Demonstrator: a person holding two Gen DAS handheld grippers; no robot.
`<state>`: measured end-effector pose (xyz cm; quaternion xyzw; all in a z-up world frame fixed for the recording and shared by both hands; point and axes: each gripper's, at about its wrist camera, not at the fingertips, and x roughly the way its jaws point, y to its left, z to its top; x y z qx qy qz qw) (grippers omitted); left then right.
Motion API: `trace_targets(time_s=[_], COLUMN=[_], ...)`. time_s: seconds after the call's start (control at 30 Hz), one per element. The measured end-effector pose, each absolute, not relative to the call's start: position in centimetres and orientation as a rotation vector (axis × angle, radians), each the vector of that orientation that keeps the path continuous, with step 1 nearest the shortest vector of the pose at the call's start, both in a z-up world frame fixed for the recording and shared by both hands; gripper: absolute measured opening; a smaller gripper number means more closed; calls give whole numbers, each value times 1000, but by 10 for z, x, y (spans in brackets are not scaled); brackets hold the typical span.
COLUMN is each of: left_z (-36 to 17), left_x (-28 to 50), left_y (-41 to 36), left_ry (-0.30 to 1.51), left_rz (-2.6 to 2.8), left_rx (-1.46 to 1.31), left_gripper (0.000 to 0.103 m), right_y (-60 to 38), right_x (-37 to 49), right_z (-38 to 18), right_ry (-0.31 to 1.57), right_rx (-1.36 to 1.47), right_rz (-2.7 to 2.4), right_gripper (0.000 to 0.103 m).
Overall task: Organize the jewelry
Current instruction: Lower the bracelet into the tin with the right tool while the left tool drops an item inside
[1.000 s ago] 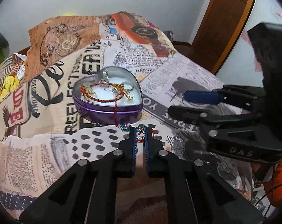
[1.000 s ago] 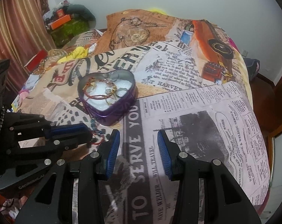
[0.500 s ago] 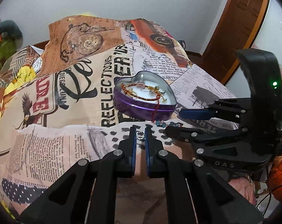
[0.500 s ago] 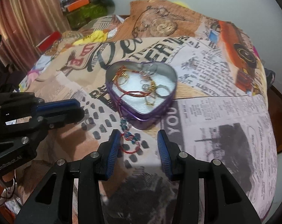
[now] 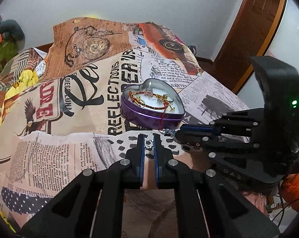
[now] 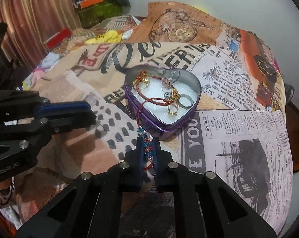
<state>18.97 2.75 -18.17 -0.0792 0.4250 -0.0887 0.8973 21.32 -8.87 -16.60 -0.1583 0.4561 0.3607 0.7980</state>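
Observation:
A purple heart-shaped tin (image 5: pixel 149 117) (image 6: pixel 170 128) sits on the printed bedspread, holding rings and a red cord bracelet (image 6: pixel 153 99) on white foam. The bracelet's beaded blue and red end (image 6: pixel 146 146) hangs out over the tin's front wall. My right gripper (image 6: pixel 147 144) is shut on that beaded end, just in front of the tin; it also shows in the left wrist view (image 5: pixel 179 133). My left gripper (image 5: pixel 148 141) is shut on a small silver ring (image 5: pixel 148 143), held left of the tin; it shows in the right wrist view (image 6: pixel 90 111).
The bedspread (image 5: pixel 70 103) has newspaper and pocket-watch prints and drops off at its right edge. A wooden door (image 5: pixel 254 29) is beyond on the right. A curtain (image 6: pixel 30 19) and cluttered boxes (image 6: pixel 94 8) are at the far left.
My right gripper has moved in towards the tin and closed on the bracelet's beaded end. My left gripper, holding the ring, has drawn back to the left of the tin.

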Motion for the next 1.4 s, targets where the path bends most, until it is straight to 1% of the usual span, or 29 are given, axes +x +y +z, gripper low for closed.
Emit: trace_targets(time_s=[0.5,0.77,1.07,1.4], left_z=[-151,-138,-133,-160], left_x=[190,203,226,252], left_y=[29,27,27,22], left_ry=[807,771,748,817], left_rz=[-174,-182,-191,-226], left_rx=[-153,-146,-144,-162], left_gripper=[7,7,7,7], right_y=[-97,-105,-106,-95], right_x=[221,234,245,267], right_z=[-113,-97,-100,-130], right_ry=[825,773,769,847], right_rx=[-232,-178,-135,-165], right_rz=[739,712,705,713], right_gripper=[7,7,7,7])
